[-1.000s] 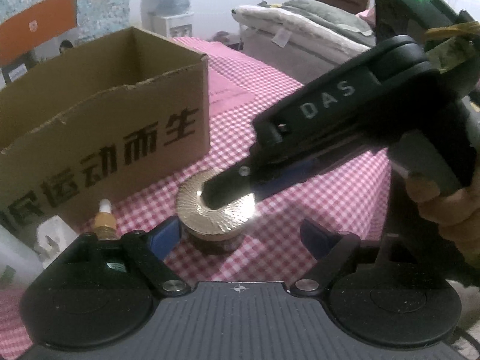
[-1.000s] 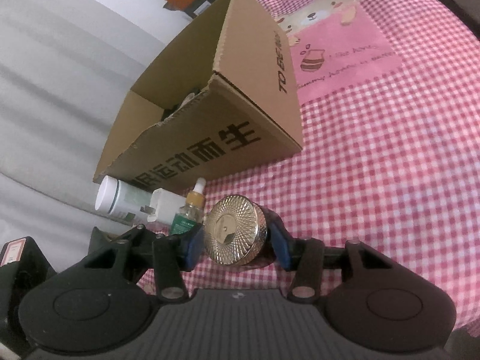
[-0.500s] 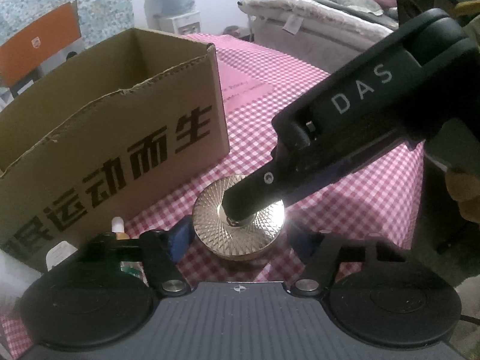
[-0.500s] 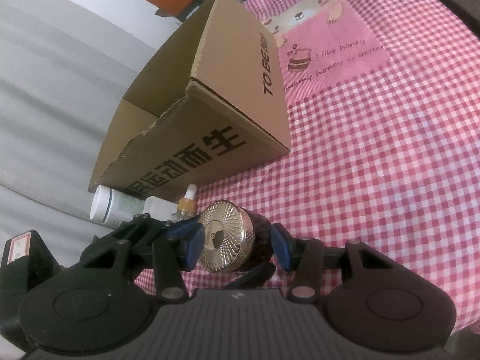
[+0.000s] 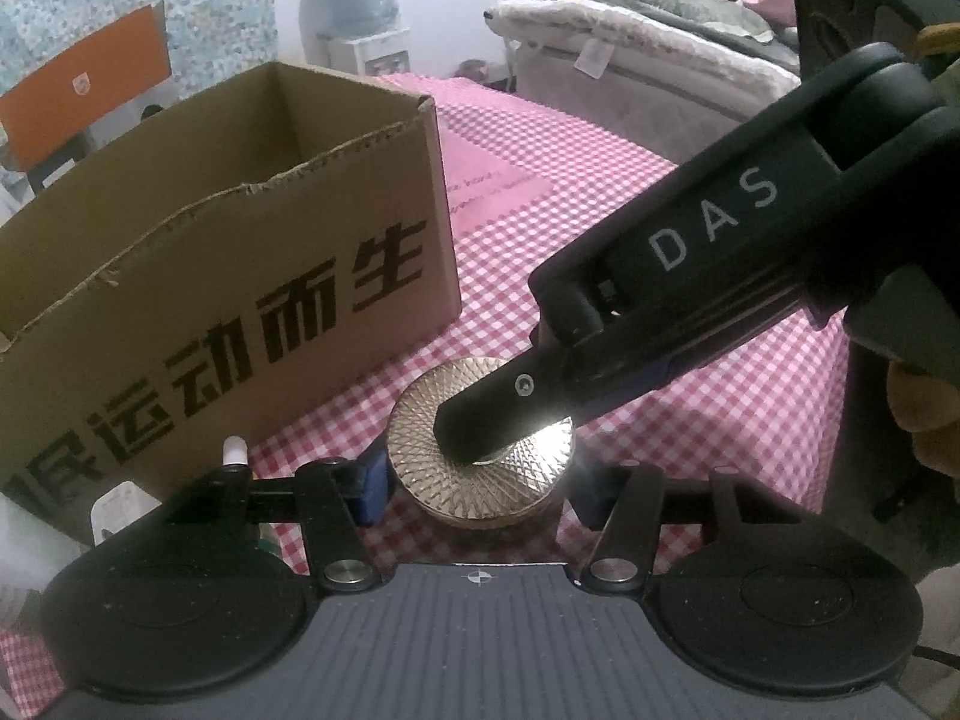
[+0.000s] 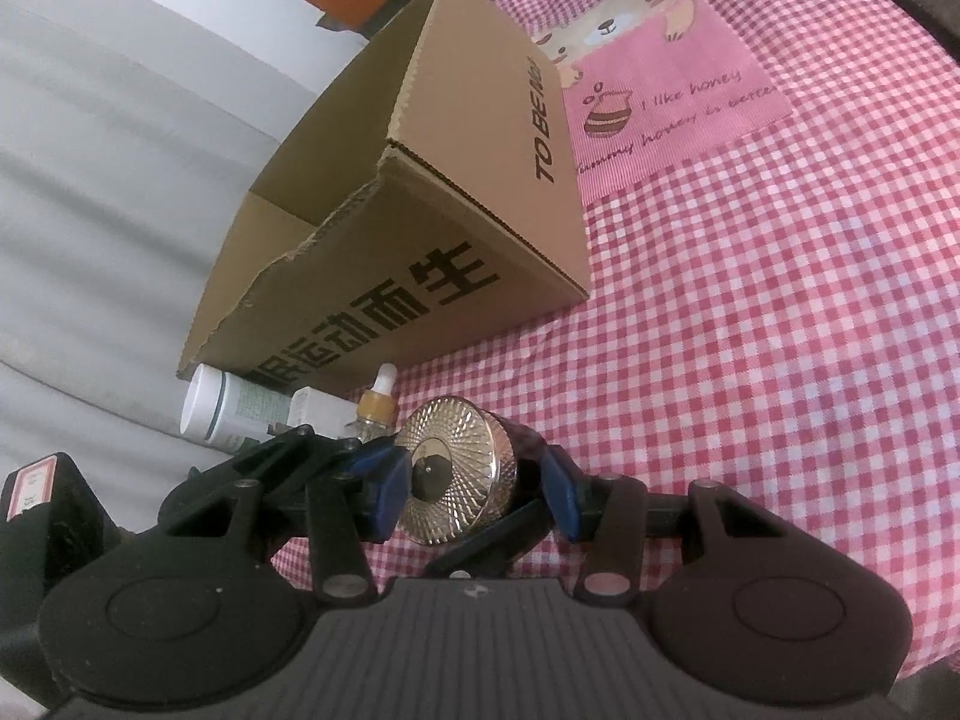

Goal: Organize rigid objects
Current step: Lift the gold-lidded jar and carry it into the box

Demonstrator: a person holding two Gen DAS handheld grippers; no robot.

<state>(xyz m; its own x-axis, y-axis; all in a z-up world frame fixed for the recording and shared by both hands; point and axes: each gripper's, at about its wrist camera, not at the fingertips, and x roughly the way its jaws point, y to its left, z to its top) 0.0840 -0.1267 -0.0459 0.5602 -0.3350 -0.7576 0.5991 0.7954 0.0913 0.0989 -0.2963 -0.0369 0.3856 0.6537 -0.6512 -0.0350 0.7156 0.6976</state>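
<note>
A pink-and-white checked tablecloth covers the whole surface, with a plain pink panel printed with a bear and a honey pot toward its far edge. An open cardboard box with bold black characters on its near wall stands on the cloth toward the far left side, tilted in neither view beyond what the lens bends.

Near the front edge of the surface, just in front of the box's right corner, sits the jar with a gold patterned lid. The right gripper reaches in over it; in the left wrist view its dark finger lies across the lid's top. In its own view its blue pads flank the jar's dark body below the lid; the left pad seems to touch, while the right one stands slightly clear, so a firm clamp cannot be told. The left gripper straddles the same jar from the near side, its jaws closing, with the jar between them; the left pad sits at the lid's rim, and the right one shows a small gap.

Just left of the jar, against the box's near wall, lie a white bottle on its side, a small white carton, and an upright amber dropper bottle with a white tip.
</note>
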